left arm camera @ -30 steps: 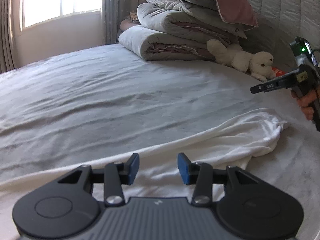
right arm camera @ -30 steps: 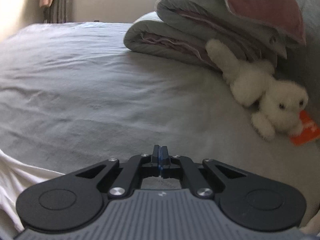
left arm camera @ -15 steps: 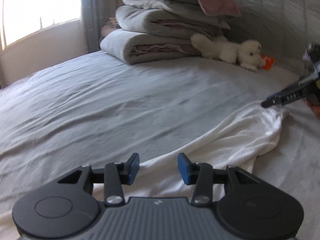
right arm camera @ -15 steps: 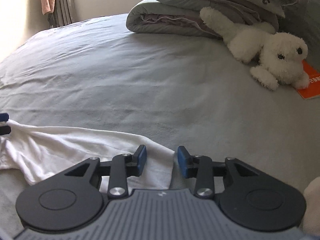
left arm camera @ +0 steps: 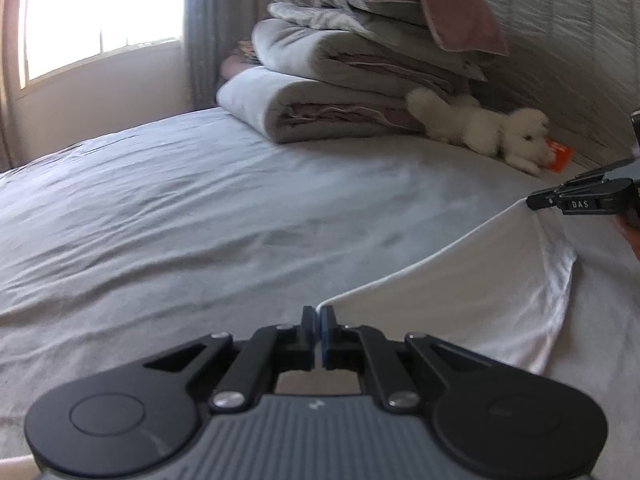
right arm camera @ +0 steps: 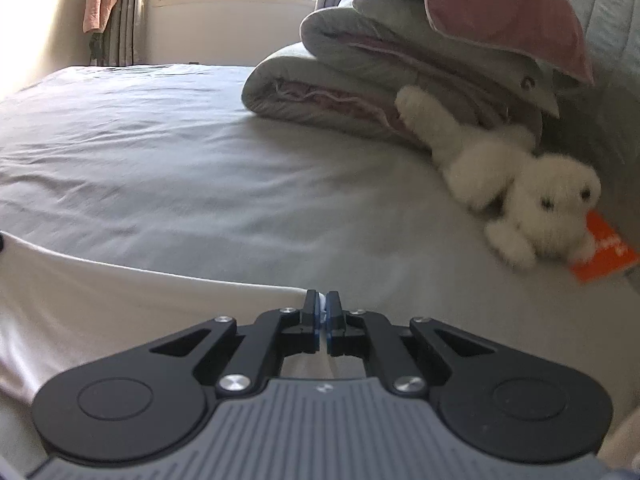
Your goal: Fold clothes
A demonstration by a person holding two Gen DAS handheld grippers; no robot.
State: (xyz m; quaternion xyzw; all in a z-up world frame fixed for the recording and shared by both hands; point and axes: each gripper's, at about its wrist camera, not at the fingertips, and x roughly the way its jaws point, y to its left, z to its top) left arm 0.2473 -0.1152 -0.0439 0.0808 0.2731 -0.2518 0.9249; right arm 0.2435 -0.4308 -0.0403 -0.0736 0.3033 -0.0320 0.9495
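A white garment [left arm camera: 460,292] lies on the grey bed sheet [left arm camera: 200,216], its far edge pulled taut between both grippers. My left gripper [left arm camera: 319,316] has its jaws closing tight on one corner of that edge, pads pressed on the cloth. At the right of the left wrist view, my right gripper [left arm camera: 530,201] pinches the other corner, slightly raised. In the right wrist view, the right gripper [right arm camera: 323,304] is closing tight, with a sliver of the white garment [right arm camera: 120,304] showing between its blue pads.
Folded grey duvets [left arm camera: 340,96] under a mauve pillow [left arm camera: 400,4] are stacked at the bed's head. A white plush toy [right arm camera: 520,196] with an orange tag [right arm camera: 604,252] lies beside them. The quilted headboard [left arm camera: 568,40] is behind, a window [left arm camera: 100,12] far left.
Both grippers went from open to shut on the garment's far edge. The slack, rumpled edge is now raised and stretched straight between them.
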